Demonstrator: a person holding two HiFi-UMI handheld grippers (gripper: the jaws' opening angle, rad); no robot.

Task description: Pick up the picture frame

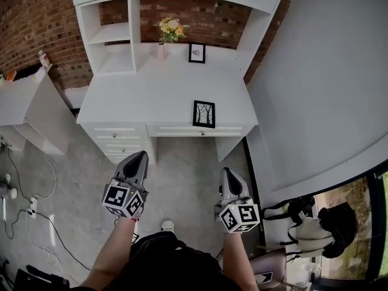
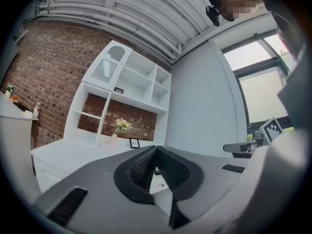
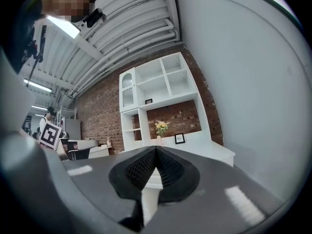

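A black picture frame (image 1: 204, 114) with a tree drawing stands upright near the front edge of the white desk (image 1: 139, 102), right of middle. A second, smaller black frame (image 1: 196, 53) (image 2: 134, 143) (image 3: 180, 138) leans at the back of the desk beside a vase of yellow flowers (image 1: 170, 29) (image 3: 161, 127). Both grippers hover over the floor in front of the desk, well short of it and pointing toward it. My left gripper (image 1: 141, 155) (image 2: 156, 149) is shut and holds nothing. My right gripper (image 1: 225, 171) (image 3: 156, 148) is also shut and holds nothing.
A white hutch with shelves (image 1: 112, 32) rises over the desk against a brick wall (image 1: 30, 17). Drawers (image 1: 118, 141) fill the desk's left front. A white cabinet (image 1: 36, 102) stands at left with cables (image 1: 30, 211) on the floor. A grey wall panel (image 1: 321, 83) and bags (image 1: 315, 223) are at right.
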